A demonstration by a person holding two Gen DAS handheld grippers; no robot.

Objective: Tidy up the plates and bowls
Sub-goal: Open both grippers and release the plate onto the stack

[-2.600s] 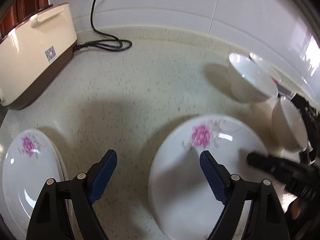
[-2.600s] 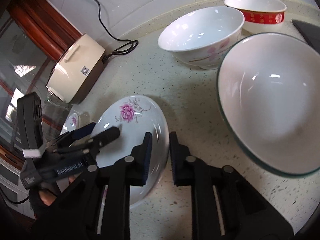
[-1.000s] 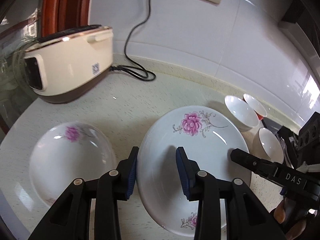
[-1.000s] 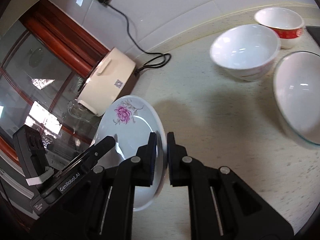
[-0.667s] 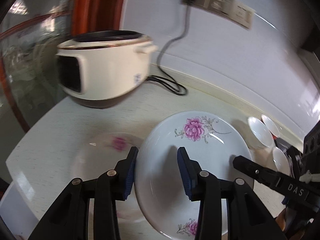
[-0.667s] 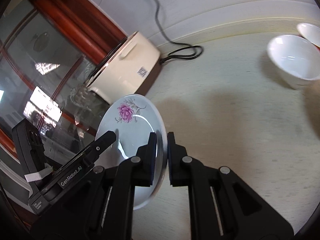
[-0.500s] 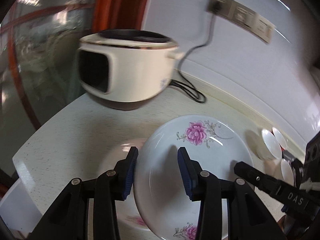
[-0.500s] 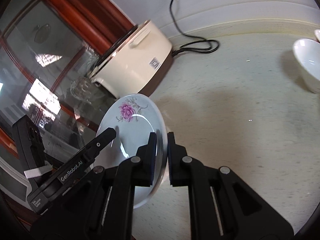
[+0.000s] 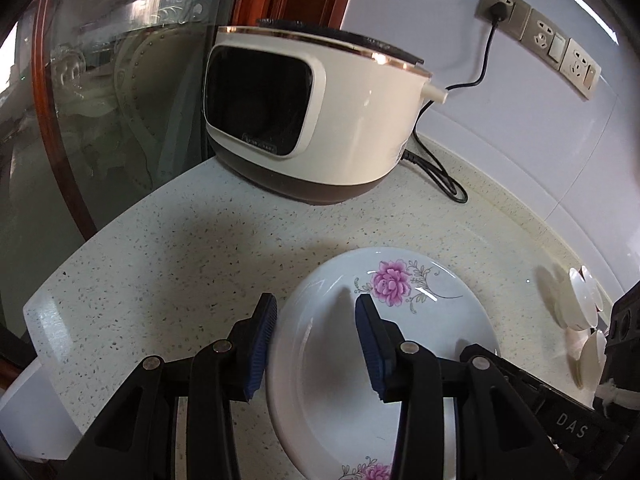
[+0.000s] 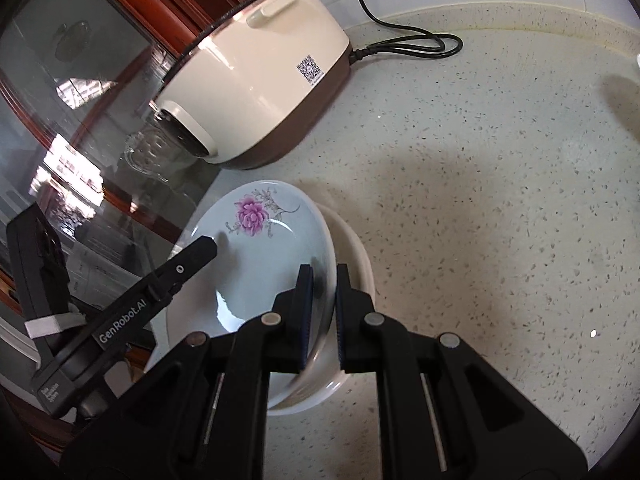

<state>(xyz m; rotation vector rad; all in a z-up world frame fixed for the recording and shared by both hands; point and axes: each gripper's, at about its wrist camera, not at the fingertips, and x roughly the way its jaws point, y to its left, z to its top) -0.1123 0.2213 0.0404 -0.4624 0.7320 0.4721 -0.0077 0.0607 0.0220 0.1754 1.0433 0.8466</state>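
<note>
A white plate with a pink flower (image 9: 384, 320) (image 10: 260, 256) is held just above a second white plate (image 10: 360, 264) that lies on the counter near its left edge. My right gripper (image 10: 320, 304) is shut on the flowered plate's right rim. My left gripper (image 9: 316, 344) is shut on its left rim, one blue pad (image 9: 370, 340) inside the plate and one (image 9: 262, 336) outside. The left gripper's finger also shows in the right wrist view (image 10: 192, 256). Several white bowls (image 9: 580, 304) stand far off at the right.
A cream and brown rice cooker (image 9: 312, 112) (image 10: 256, 72) stands at the back of the speckled counter (image 10: 500, 208), its black cord (image 10: 408, 44) running to a wall socket (image 9: 498, 4). A glass door with a wooden frame (image 9: 100, 80) borders the counter's left edge.
Both grippers have carried the flowered plate leftwards, away from the bowls and towards the rice cooker, and lowered it over the second plate by the counter's left edge.
</note>
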